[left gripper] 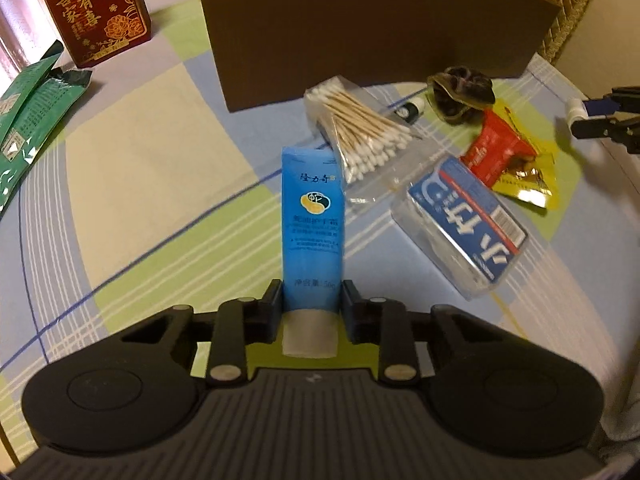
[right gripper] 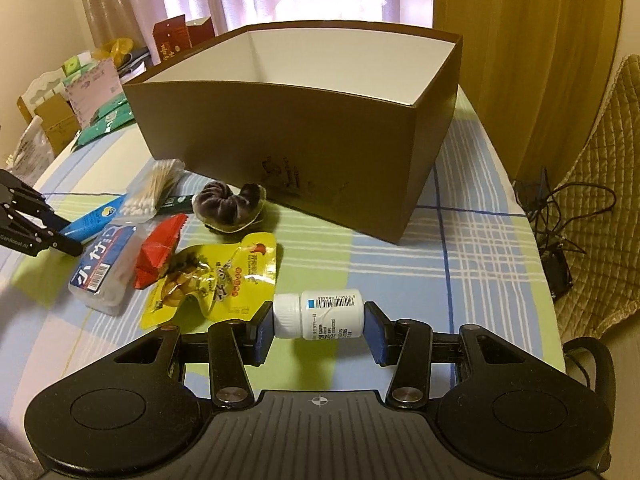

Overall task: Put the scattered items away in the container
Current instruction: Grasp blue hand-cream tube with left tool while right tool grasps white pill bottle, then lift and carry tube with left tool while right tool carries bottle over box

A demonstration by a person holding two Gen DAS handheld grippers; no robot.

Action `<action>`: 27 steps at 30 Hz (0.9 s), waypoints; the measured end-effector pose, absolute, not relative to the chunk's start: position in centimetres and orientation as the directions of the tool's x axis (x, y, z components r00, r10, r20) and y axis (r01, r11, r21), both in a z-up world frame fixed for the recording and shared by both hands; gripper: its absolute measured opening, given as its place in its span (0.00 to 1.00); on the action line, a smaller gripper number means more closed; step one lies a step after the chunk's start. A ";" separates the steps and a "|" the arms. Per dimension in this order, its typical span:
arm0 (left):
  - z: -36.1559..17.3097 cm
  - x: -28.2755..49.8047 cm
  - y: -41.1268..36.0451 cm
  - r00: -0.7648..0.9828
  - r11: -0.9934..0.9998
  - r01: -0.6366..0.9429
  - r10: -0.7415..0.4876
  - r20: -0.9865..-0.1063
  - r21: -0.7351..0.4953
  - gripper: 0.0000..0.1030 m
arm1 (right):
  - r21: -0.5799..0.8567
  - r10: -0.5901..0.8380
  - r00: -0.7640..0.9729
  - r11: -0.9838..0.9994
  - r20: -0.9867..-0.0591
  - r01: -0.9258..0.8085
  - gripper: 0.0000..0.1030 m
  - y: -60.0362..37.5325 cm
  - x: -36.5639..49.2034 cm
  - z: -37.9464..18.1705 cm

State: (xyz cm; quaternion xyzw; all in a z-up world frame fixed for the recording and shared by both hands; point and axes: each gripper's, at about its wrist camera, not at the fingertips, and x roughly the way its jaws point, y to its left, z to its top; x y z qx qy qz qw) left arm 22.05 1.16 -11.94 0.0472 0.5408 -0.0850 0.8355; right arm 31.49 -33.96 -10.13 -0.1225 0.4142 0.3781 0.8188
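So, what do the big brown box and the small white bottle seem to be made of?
Brown box: probably cardboard, matte, with thin flat walls, white inside. White bottle: likely plastic, smooth and opaque, with a ribbed cap and a printed paper label.

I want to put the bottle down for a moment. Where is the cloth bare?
Bare cloth lies right of the yellow snack pouch, in front of the brown box, up to the table edge. Another bare patch lies between the blue tube and the green packets. It is crowded around the cotton swabs.
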 end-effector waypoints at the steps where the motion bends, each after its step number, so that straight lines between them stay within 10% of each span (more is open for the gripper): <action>1: -11.9 21.4 1.1 0.394 0.982 0.189 -0.092 -0.914 -0.018 0.24 | 0.112 0.517 0.372 0.684 -0.771 -0.720 0.48 -34.0 31.3 -10.1; 27: -8.5 15.9 0.6 0.444 0.997 -0.016 -0.058 -0.894 -0.073 0.24 | 0.156 0.543 0.383 0.704 -0.747 -0.693 0.48 -35.5 29.3 -9.0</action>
